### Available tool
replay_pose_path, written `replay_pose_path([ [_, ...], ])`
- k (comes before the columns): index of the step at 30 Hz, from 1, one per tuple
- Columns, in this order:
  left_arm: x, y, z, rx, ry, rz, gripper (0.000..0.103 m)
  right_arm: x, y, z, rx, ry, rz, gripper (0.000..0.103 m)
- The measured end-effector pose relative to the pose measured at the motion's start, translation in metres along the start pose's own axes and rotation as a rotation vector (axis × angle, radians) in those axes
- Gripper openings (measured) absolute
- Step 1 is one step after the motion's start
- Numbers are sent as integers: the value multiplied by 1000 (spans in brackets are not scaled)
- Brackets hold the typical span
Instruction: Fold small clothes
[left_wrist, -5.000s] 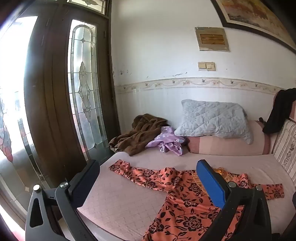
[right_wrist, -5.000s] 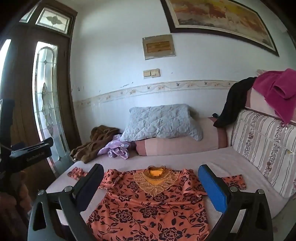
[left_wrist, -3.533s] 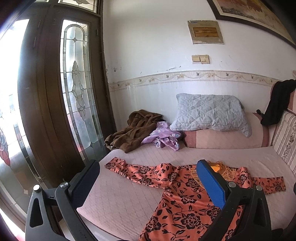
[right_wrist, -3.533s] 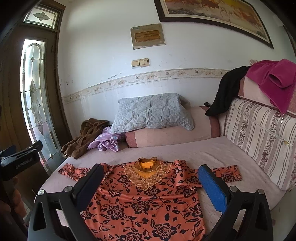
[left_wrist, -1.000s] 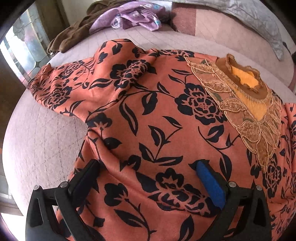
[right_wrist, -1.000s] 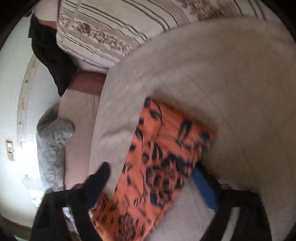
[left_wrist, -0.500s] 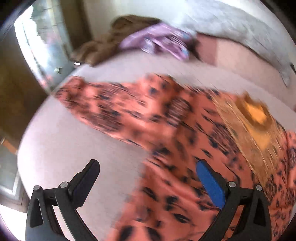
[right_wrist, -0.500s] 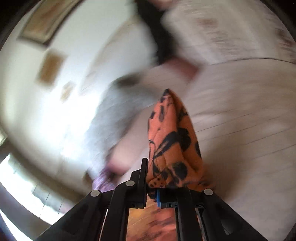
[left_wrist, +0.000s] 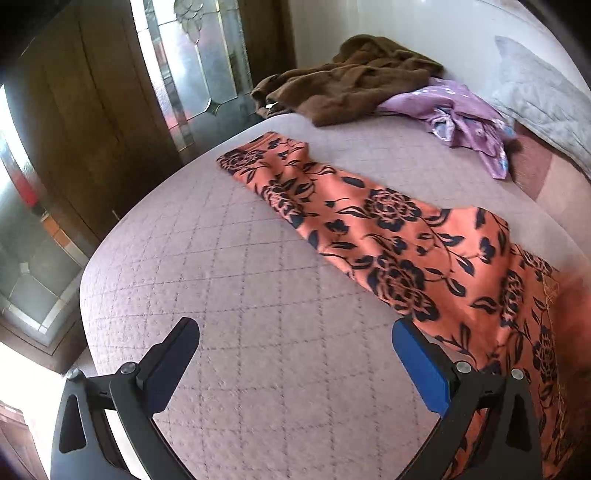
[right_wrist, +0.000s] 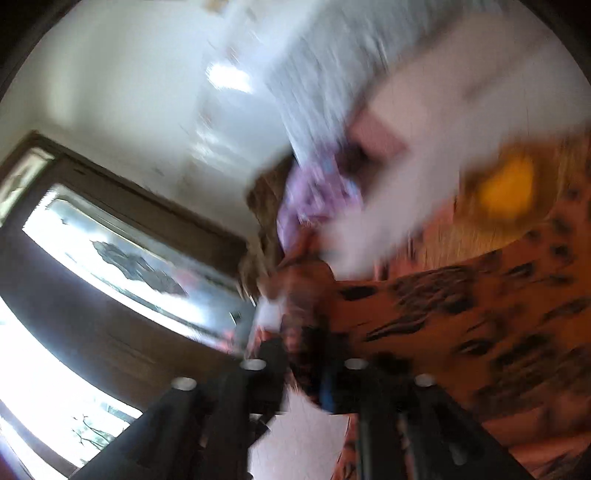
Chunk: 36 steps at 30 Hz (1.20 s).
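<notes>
An orange top with black flowers (left_wrist: 399, 236) lies spread on the quilted bed (left_wrist: 229, 280); its left sleeve stretches toward the far left bed corner. My left gripper (left_wrist: 295, 354) is open and empty, low over the bare quilt just left of the top's body. In the blurred right wrist view, my right gripper (right_wrist: 306, 362) is shut on the orange top's right sleeve (right_wrist: 303, 302) and holds it over the top's body (right_wrist: 480, 314); the yellow neckline (right_wrist: 506, 188) shows at upper right.
A brown garment (left_wrist: 351, 81) and a purple garment (left_wrist: 461, 118) lie at the bed's far end beside a grey pillow (left_wrist: 543, 96). A wooden door with glass panels (left_wrist: 177, 74) stands left of the bed. The bed edge (left_wrist: 88, 280) curves near my left gripper.
My left gripper has swung left off the top's body to the bare quilt near the left sleeve. My right gripper, shut on the right sleeve, has carried it over across the top.
</notes>
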<state>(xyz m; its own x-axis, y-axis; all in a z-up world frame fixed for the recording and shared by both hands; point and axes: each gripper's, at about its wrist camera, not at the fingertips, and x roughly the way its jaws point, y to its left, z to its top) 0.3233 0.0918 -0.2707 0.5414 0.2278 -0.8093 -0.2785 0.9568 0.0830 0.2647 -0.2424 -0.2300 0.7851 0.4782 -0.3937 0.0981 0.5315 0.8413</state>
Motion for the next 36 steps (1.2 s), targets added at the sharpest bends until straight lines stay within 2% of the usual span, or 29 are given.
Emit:
replay_pose_path([
  [1,1,2,1,-11,5,1,103,7,0,-20,19,46,-9,100],
  [2,4,4,3,-20,12,-5,103,20,-9,-26,43,103,-7,103],
  [4,9,8,6,-43,32,-29,103,33,-16,-30,61,146,43,103],
  [7,5,11,7,-79,47,-49,103,16,-14,-30,-2,122,63,103],
  [9,2,11,7,-93,42,-67,103,-13,-16,-26,-66,71,-6,100],
  [10,0,8,6,-88,40,-79,103,-18,-13,-22,-85,59,-39,88],
  [11,-3,4,5,-73,32,-96,103,-27,-19,-19,-109,44,-111,64],
  [13,-11,-10,2,-20,-1,-132,103,-35,-29,-8,-127,50,-210,42],
  [17,-30,-44,-8,112,-51,-243,101,-80,-70,6,-128,-12,-386,41],
  [18,-32,-52,-10,139,-53,-275,93,-97,-83,12,-122,-29,-432,41],
  [19,-34,-61,-12,162,-52,-304,76,-107,-90,15,-118,-34,-456,41],
  [20,-35,-68,-14,180,-53,-317,66,-121,-98,20,-111,-37,-483,41],
  [21,-35,-74,-15,196,-51,-328,51,-140,-109,25,-104,-40,-507,41],
  [22,-35,-80,-16,209,-46,-344,47,-144,-114,28,-105,-41,-521,41],
  [24,-34,-90,-18,209,-32,-381,47,-174,-127,35,-106,-52,-559,41],
  [26,-35,-100,-20,209,-40,-393,48,-186,-139,40,-84,-49,-555,41],
  [27,-37,-106,-22,219,-52,-382,57,-193,-148,43,-71,-50,-546,41],
  [28,-38,-112,-25,234,-63,-364,73,-197,-152,44,-68,-52,-546,41],
  [29,-38,-117,-29,245,-71,-340,79,-198,-159,47,-62,-49,-550,41],
  [31,-29,-128,-36,274,-58,-291,80,-194,-172,49,-18,-25,-551,41],
  [32,-20,-134,-40,305,-29,-257,80,-186,-180,51,20,6,-564,40],
  [33,-6,-142,-45,348,16,-193,79,-179,-189,53,66,51,-590,40],
  [34,5,-147,-51,372,48,-156,78,-177,-190,55,75,53,-592,40],
  [36,9,-146,-52,347,50,-168,78,-179,-187,62,92,74,-585,41],
])
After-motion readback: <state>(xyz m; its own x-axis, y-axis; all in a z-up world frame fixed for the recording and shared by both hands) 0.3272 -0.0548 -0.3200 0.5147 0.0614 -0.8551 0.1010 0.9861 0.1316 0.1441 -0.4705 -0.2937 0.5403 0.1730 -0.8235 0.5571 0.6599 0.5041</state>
